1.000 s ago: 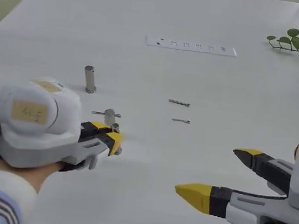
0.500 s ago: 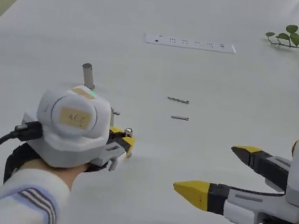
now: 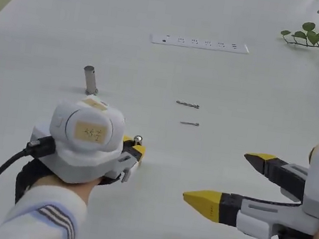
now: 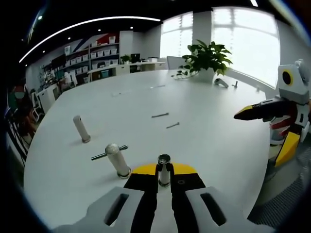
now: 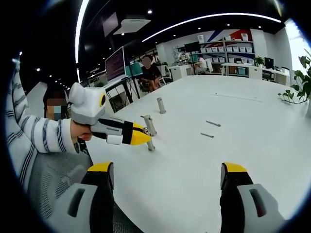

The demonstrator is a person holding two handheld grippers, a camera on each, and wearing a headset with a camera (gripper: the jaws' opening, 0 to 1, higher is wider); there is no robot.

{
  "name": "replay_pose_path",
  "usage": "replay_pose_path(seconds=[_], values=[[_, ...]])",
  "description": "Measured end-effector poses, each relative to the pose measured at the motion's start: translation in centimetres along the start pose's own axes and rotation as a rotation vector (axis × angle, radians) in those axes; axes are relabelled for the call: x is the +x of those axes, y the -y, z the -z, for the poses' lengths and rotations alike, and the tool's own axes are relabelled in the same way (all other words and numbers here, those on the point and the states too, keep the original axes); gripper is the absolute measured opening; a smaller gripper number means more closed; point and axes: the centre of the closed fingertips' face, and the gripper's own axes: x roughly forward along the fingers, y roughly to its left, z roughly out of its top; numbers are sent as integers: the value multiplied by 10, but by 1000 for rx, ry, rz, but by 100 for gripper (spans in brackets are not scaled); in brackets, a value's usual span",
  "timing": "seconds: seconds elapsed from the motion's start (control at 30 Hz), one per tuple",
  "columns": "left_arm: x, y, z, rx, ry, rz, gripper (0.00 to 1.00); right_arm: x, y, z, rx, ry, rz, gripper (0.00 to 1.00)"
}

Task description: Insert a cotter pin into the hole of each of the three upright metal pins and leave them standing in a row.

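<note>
1 pin (image 3: 137, 139) clamped, half-hid by L gripper (image 3: 133, 146)

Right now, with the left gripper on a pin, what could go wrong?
1. The left gripper grips the held pin close to the finished pin; swinging it could snag its cotter and tip that pin.
2. The loose cotters lie flat and thin; the open right gripper may push them away rather than lift one.

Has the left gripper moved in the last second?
Yes, rightward. The left gripper, shut on a pin, was left of the far upright pin; now it is in line with it.
</note>
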Motion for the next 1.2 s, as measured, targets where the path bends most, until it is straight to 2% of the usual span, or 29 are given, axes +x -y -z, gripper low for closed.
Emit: replay_pose_path(seconds=[0.17, 0.6, 0.77, 0.93, 1.03, 1.2], values=[[1, 1, 4, 13, -12, 2, 5, 0, 0, -1, 2, 3, 0, 89], [3, 0, 5, 17, -9, 2, 5, 2, 1, -1, 2, 2, -5, 89], [1, 1, 6, 18, 7, 1, 5, 4, 2, 1, 3, -2, -8, 89], [1, 1, 7, -1, 3, -5, 5, 4, 2, -1, 10, 6, -5, 89], [1, 1, 9, -53, -5, -7, 6, 4, 3, 0, 10, 4, 1, 90], [0, 2, 13, -58, -26, -9, 6, 4, 2, -1, 9, 5, -4, 90]])
